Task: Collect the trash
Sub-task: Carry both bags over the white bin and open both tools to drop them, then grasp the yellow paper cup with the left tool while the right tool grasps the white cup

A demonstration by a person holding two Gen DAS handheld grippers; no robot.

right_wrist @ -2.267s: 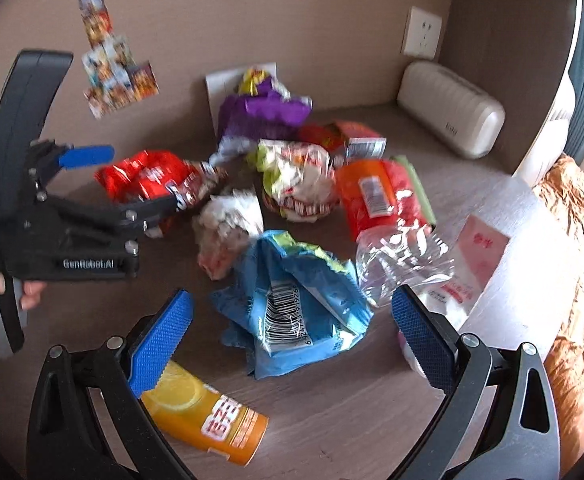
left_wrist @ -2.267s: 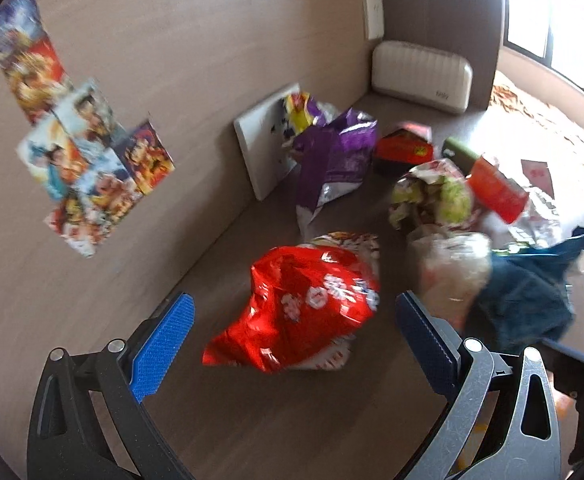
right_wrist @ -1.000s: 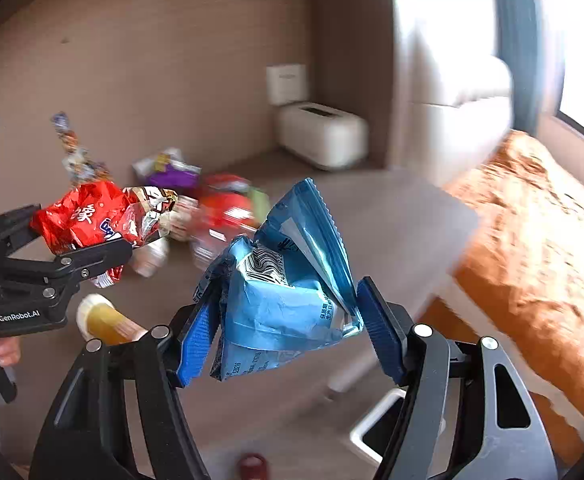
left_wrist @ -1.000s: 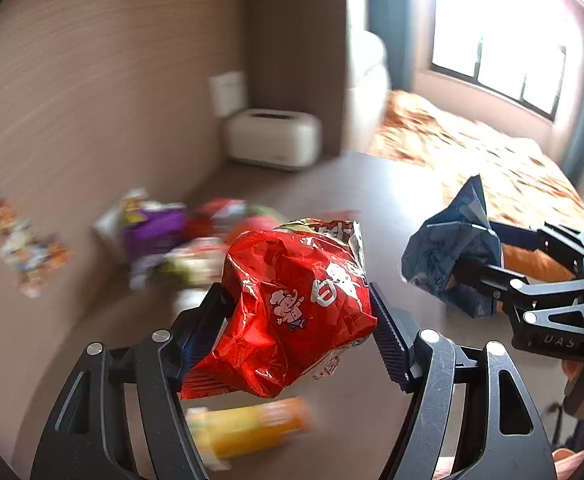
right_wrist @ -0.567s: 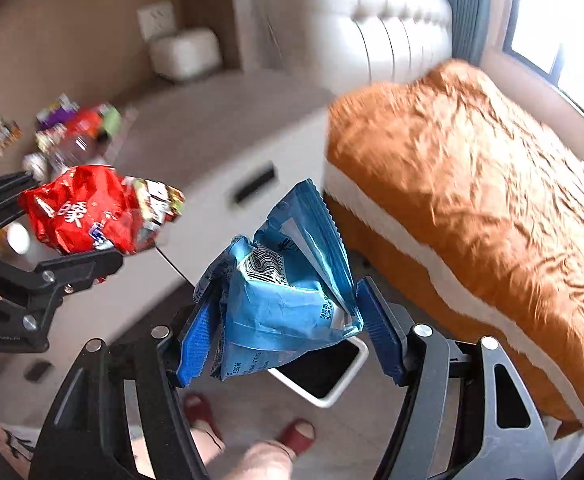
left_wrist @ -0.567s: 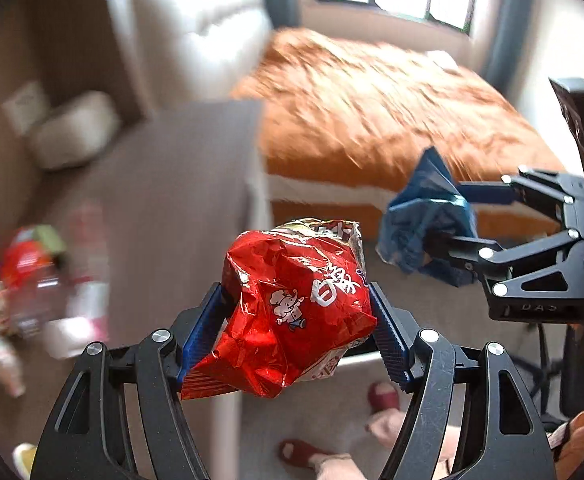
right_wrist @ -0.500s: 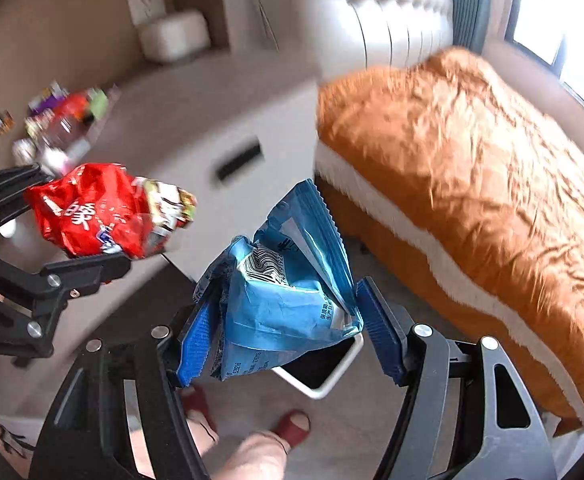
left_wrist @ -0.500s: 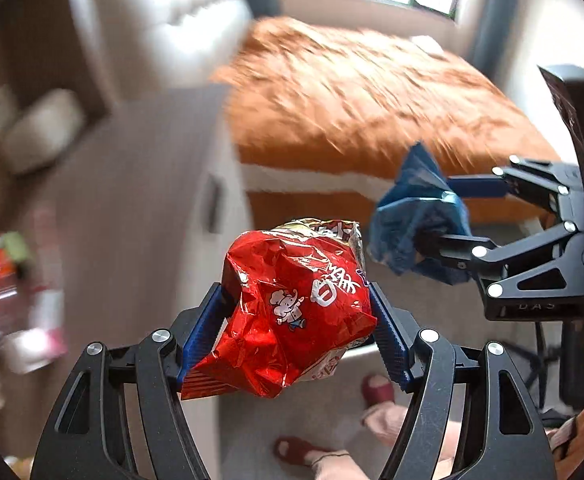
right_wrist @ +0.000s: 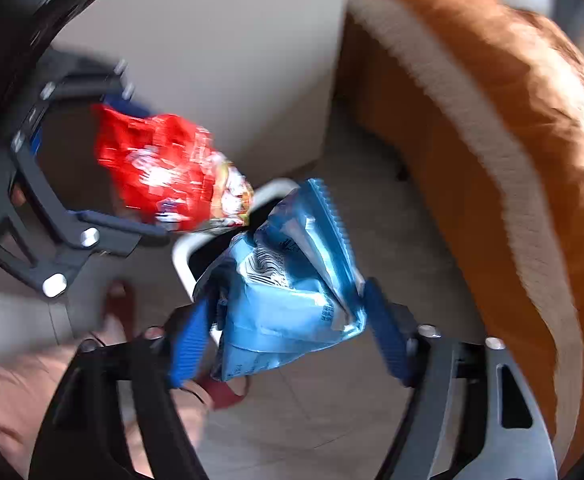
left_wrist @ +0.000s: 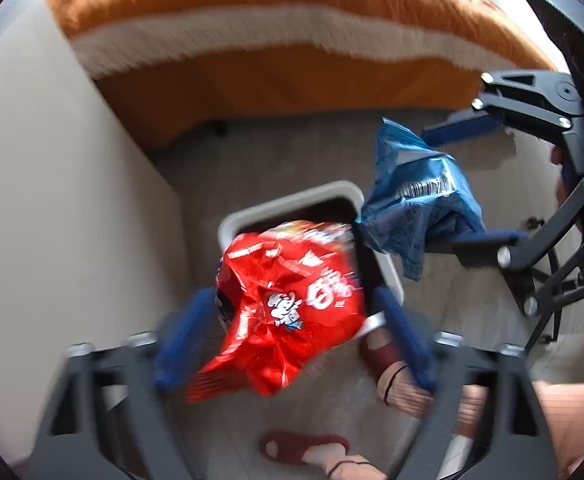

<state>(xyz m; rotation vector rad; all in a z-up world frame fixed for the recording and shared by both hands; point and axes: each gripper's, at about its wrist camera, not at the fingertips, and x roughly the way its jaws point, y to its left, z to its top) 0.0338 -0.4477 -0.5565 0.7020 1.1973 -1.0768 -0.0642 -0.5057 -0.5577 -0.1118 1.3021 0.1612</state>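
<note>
Drop step: left gripper (left_wrist: 292, 332) pads look spread, red snack bag (left_wrist: 288, 308) apparently slipping out over the white bin (left_wrist: 292, 202); right gripper (right_wrist: 288, 332) same with blue snack bag (right_wrist: 288, 296), blurred; next: let both fall clear into the bin.

A home bedroom. A bed with a rumpled orange blanket edged in white fleece (left_wrist: 252, 36) fills the top of the left wrist frame. Pale floor tiles (right_wrist: 376, 216) run beside it, with a white-rimmed rectangular waste bin (left_wrist: 292, 200) at centre and a slippered foot in a dark red sandal (left_wrist: 304, 446) at the bottom.
</note>
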